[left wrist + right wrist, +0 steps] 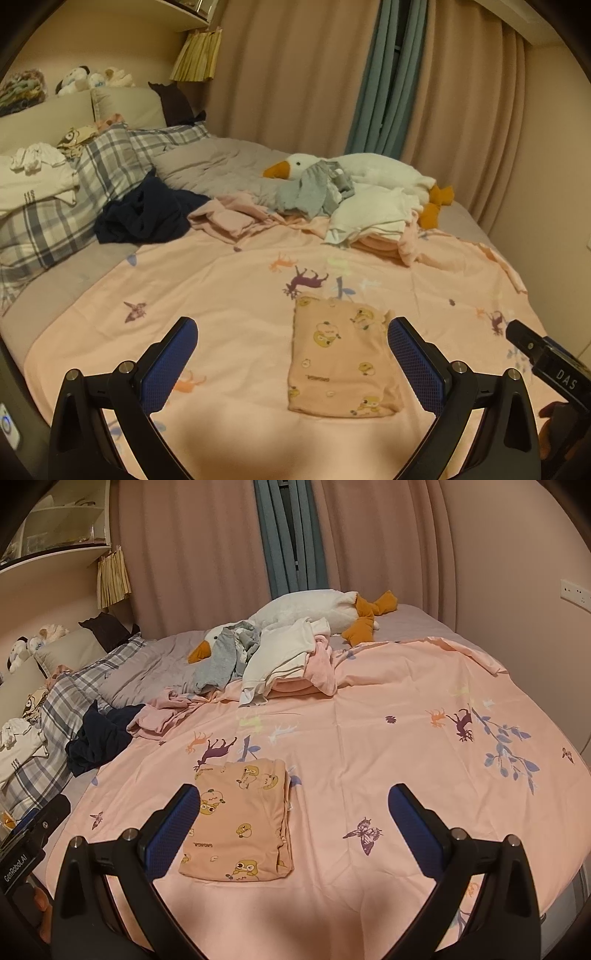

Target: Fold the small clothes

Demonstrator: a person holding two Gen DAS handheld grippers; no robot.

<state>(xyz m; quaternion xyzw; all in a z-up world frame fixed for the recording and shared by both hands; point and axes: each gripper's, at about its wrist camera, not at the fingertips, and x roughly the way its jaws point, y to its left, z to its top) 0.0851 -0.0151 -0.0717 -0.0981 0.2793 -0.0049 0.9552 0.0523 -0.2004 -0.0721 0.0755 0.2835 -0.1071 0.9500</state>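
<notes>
A small peach garment with yellow cartoon prints (341, 360) lies folded into a flat rectangle on the pink bedsheet (229, 295). It also shows in the right wrist view (240, 819). My left gripper (291, 332) is open and empty, hovering above the sheet, with the garment between its fingers nearer the right one. My right gripper (293, 799) is open and empty, with the garment by its left finger. The right gripper's body shows at the right edge of the left wrist view (546, 354).
Unfolded clothes lie further back: a navy garment (144, 214), pink pieces (229, 218), a grey one (310, 192) and a white one (373, 214). A plush goose (369, 171), plaid pillows (74, 199) and curtains (295, 74) are beyond.
</notes>
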